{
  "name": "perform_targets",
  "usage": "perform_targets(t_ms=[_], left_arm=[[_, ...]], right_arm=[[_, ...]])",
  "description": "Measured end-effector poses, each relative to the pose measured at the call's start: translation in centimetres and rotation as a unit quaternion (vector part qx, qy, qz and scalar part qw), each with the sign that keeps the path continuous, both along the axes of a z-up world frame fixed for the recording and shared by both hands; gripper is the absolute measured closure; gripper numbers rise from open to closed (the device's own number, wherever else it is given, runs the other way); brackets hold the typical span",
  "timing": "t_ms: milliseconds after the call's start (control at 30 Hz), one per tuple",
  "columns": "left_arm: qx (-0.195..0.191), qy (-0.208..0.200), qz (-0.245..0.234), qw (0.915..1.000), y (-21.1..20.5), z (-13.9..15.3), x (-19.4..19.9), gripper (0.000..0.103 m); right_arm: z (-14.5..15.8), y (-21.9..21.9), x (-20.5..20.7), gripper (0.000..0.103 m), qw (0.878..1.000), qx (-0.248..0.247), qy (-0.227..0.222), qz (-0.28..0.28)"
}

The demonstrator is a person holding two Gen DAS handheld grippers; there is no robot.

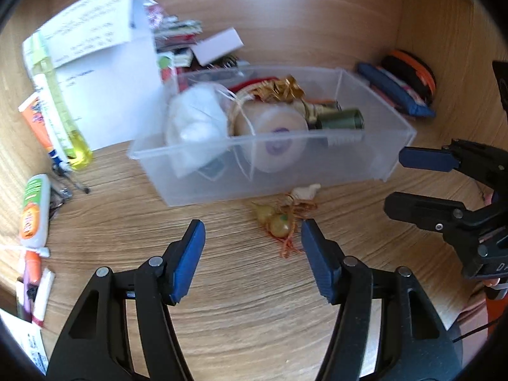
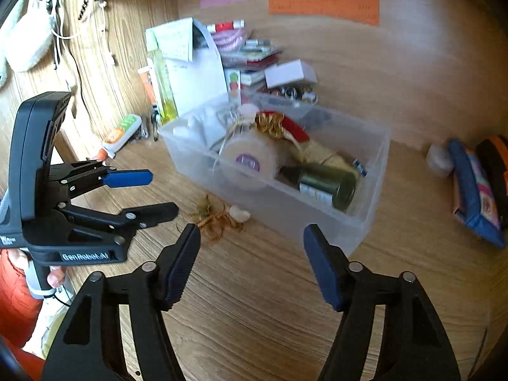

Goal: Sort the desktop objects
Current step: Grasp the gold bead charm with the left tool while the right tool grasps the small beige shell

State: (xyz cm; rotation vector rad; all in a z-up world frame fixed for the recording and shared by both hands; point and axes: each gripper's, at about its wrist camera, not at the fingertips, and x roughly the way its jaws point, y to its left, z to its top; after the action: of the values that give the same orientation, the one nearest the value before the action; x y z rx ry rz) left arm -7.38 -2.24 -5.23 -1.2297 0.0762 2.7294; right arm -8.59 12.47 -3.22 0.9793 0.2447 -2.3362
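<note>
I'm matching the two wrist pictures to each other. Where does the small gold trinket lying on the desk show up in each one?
Left wrist: the gold trinket lies on the desk just below centre, in front of the clear box, ahead of the open left gripper.
Right wrist: the trinket is left of centre, by the box's near corner.
Shared landmark: the green bottle in the box.

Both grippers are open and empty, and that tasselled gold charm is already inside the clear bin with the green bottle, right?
Not quite. The tasselled gold charm is not in the clear bin; it lies on the desk just in front of it, as the left wrist view shows. The rest holds: the left gripper and right gripper are open and empty, and the green bottle is inside.
</note>
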Motion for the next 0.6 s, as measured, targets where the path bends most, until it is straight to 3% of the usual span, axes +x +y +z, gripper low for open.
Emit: perform_targets(t_ms=[67, 267, 333, 433, 500, 600], left_arm=[[-0.008, -0.008, -0.008, 0.9999, 0.8, -0.6, -0.6, 0.043], [-0.021, -0.035, -0.032, 0.9987, 2.3, -1.9, -2.4, 0.067], [-0.024, -0.042, -0.035, 0.9982, 2.6, -2.2, -2.7, 0.069], [-0.023, -0.042, -0.037, 0.9982, 2.7, -2.3, -3.1, 0.071], [-0.023, -0.04, -0.036, 0.9983, 2.6, -2.4, -3.1, 0.084], [-0.036, -0.025, -0.041, 0.9982, 2.6, -2.4, -2.5, 0.084]], right_arm=[[-0.6, 0.1, -0.4, 0.045, 1.0, -0.001, -0.013, -0.002], [-1.8, 0.4, -1.4, 0.051, 0.999, -0.003, -0.038, 0.002], [-1.9, 0.3, -1.7, 0.051, 0.999, -0.003, -0.041, 0.004], [-1.9, 0.1, -2.0, 0.051, 0.999, -0.002, -0.043, 0.008], [-2.0, -0.2, -2.1, 0.051, 0.999, 0.001, -0.044, 0.011], [-2.1, -0.8, -2.2, 0.051, 0.999, 0.005, -0.045, 0.014]])
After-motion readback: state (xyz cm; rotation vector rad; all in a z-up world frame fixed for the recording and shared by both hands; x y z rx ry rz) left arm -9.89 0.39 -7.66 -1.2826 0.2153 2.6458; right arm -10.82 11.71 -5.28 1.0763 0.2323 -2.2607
